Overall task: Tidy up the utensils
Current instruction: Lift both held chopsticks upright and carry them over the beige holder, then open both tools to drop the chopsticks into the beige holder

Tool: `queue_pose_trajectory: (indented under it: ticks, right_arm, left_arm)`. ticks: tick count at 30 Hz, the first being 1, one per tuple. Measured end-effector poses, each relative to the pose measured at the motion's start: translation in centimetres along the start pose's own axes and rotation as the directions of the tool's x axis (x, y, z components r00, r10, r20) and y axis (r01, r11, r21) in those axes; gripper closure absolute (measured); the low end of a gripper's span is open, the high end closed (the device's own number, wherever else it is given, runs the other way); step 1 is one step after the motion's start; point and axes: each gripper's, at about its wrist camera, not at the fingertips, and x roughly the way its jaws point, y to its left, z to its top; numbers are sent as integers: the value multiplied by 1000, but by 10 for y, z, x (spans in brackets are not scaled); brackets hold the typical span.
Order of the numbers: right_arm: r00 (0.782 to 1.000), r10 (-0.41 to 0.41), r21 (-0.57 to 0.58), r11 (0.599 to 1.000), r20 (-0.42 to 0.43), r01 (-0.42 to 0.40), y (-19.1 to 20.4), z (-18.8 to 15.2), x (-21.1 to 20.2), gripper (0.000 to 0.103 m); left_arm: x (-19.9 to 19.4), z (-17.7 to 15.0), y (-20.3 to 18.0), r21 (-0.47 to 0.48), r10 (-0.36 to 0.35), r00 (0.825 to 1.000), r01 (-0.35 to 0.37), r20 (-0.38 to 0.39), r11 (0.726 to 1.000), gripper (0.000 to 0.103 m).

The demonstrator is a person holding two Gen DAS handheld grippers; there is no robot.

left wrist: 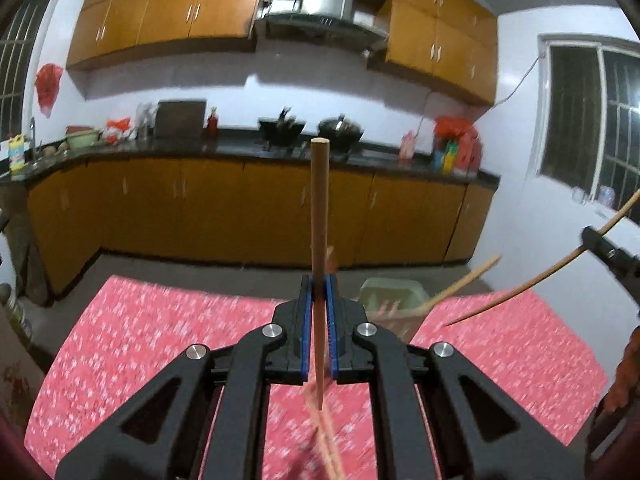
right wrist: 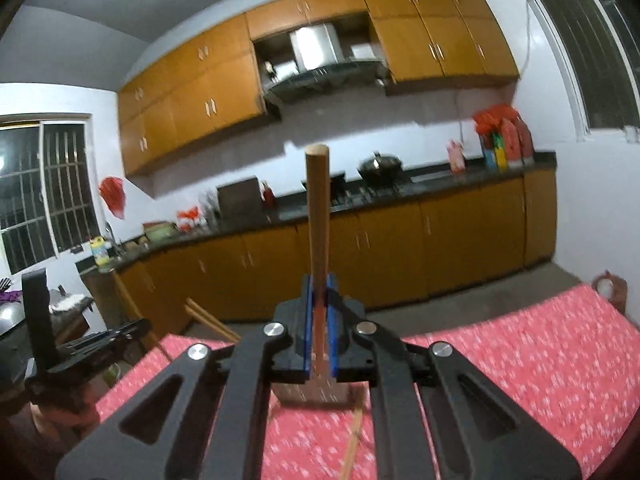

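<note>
— Left gripper (left wrist: 319, 300), clamping what?
— Pinching a wooden chopstick (left wrist: 319, 216) between blue pads (left wrist: 307, 320), long axis running forward, thick end pointing up and away, thin tip hanging behind the jaws.
— Right gripper (right wrist: 319, 300)?
— Pressing tight on another chopstick (right wrist: 318, 216), also standing upward, above the red tablecloth (right wrist: 520, 360).

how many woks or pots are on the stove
2: a black wok on the left side of the stove and a lidded wok just right of it. Blur and the held chopstick may hide more.
</note>
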Motion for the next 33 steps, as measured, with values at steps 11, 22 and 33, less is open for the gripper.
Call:
queue_pose_trajectory:
  ticks: [11,22,33]
  right_arm:
    - [998,-32,-54,998,-54,29,17,1,75,96]
    - [989,-15,-34,999,-145,11,17,-20,103,93]
    - [998,4,-16,1000,-61,-5,13,-12,63,91]
  left_arm:
    - [29,48,-40,-42,16,978,-7,210,999,96]
    - [69,14,-38,-58,12,997,-7,82,998,94]
    - [35,17,-24,-96,3,989,11,147,995,72]
